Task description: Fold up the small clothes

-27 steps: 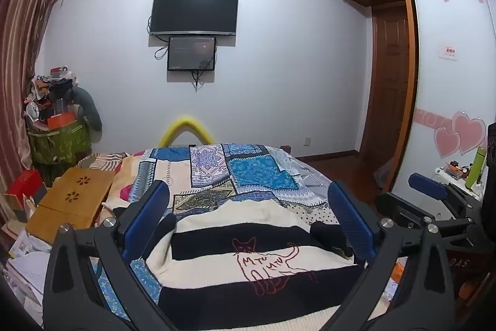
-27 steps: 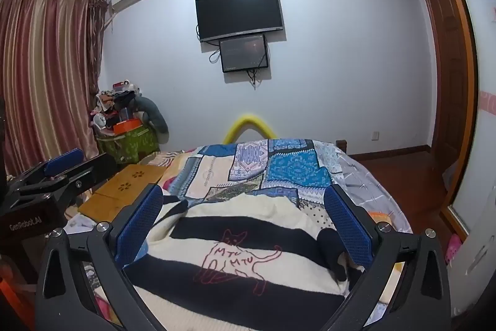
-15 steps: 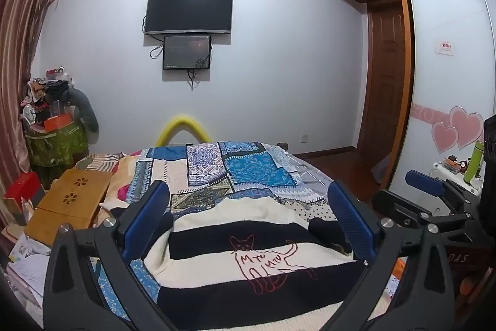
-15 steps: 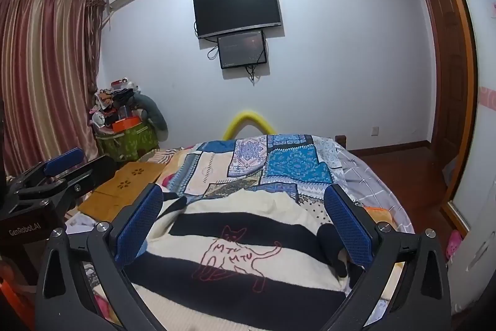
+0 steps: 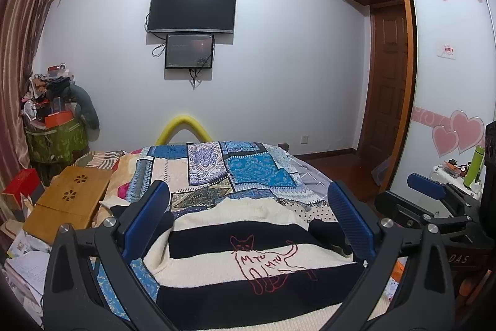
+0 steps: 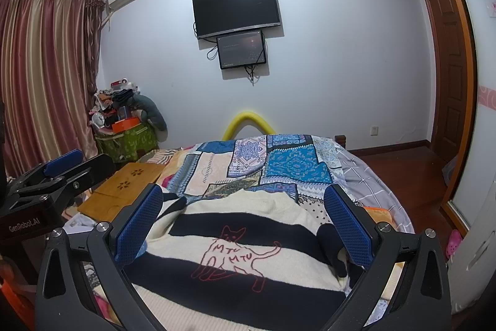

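One striped sweater [image 5: 248,284] – cream and dark bands, a red cat outline on it – lies spread flat at lower centre of the frame on one patchwork bedspread [image 5: 217,172]. Two tongs, left tongs [image 5: 248,222] and right tongs [image 6: 245,225], hover above it – both released, jaws wide, nothing gripped. One television [image 5: 192,10] upper centre.

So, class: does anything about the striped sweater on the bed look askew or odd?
Nothing is damaged. The striped sweater lies unfolded on the patchwork quilt, its black sleeve cuffs loose at the sides. Both claws are open, holding nothing.
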